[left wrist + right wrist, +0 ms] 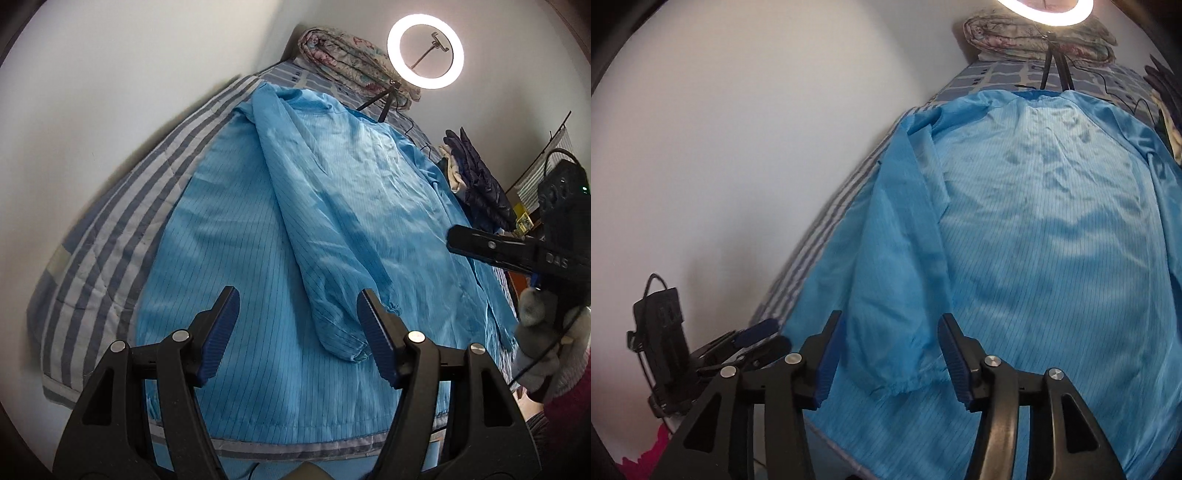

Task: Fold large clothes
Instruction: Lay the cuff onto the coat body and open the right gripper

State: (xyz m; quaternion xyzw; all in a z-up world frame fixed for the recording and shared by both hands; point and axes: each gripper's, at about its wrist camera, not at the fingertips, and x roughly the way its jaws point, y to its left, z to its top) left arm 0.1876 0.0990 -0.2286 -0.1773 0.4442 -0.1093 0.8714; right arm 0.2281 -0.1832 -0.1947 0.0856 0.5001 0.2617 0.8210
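Our left gripper hangs spread over the blue coat, which lies flat along the striped bed, one sleeve already folded across its middle. Our right gripper is spread too, holding nothing; the right side remains unfolded.

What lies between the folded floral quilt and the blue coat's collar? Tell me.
In the right wrist view, the ring light's tripod legs and black cable stand on the patterned sheet between the floral quilt and the blue coat.
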